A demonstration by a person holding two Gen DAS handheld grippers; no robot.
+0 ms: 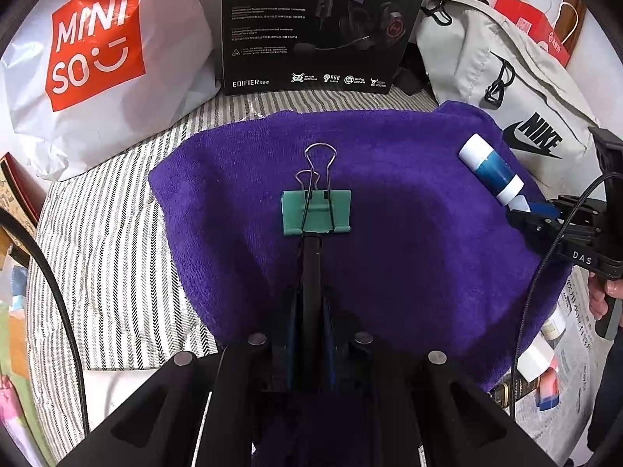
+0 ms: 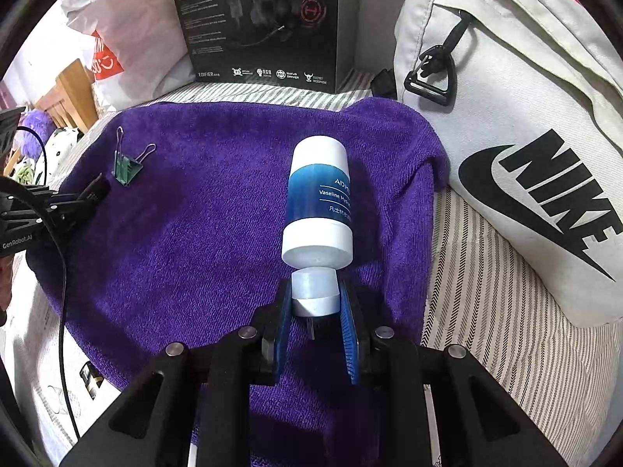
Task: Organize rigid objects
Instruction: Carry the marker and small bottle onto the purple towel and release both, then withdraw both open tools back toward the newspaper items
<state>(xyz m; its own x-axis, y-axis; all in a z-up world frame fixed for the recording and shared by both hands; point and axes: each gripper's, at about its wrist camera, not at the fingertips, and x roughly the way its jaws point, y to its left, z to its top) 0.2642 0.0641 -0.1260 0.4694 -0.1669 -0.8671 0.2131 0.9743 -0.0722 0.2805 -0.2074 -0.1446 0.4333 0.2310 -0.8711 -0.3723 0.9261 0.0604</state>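
my right gripper (image 2: 316, 303) clamped on the lotion bottle (image 2: 318, 202) cap, left gripper (image 1: 311, 241) pinched together behind the green binder clip (image 1: 316, 212), both on my purple towel (image 1: 389, 233)

The headset box (image 1: 315, 27) is cut off by the top edge in both views, its small print too fine to read. The bottle (image 2: 317, 202) label curves out of sight, and the bottle's cap end (image 2: 314, 292) sits partly hidden between the right hand-held gripper (image 2: 315, 311) fingers.
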